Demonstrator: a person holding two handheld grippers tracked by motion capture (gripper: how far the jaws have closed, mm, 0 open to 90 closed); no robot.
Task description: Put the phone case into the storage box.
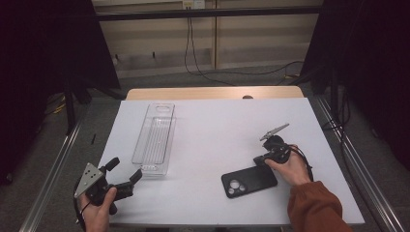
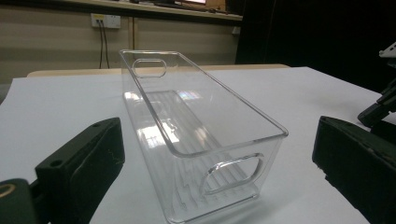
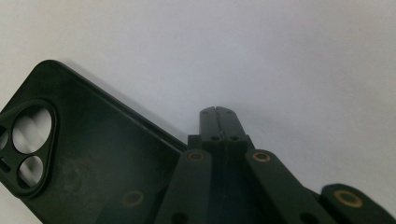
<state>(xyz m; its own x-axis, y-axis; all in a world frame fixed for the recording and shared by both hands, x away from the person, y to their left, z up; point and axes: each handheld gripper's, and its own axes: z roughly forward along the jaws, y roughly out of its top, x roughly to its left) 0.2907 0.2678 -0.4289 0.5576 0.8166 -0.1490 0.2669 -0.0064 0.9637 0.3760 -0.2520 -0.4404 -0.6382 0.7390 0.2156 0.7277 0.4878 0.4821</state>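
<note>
Fingers of the right gripper (image 3: 218,116) are pressing together at the phone case (image 3: 84,158) edge, hiding any contact; left gripper (image 1: 126,175) fingers are gaping before the clear bin (image 2: 196,135).

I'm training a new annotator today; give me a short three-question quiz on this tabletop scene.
1. True or false: the left gripper has its jaws open.
2. The right gripper is: A) shut beside the black phone case, B) open over the clear bin, C) holding a cup.
3. What lies inside the clear bin?

Key:
1. True; they stand wide apart, facing the bin's near end.
2. A; the jaws meet, at the case's edge on the white tabletop.
3. Nothing; it is empty.
</note>
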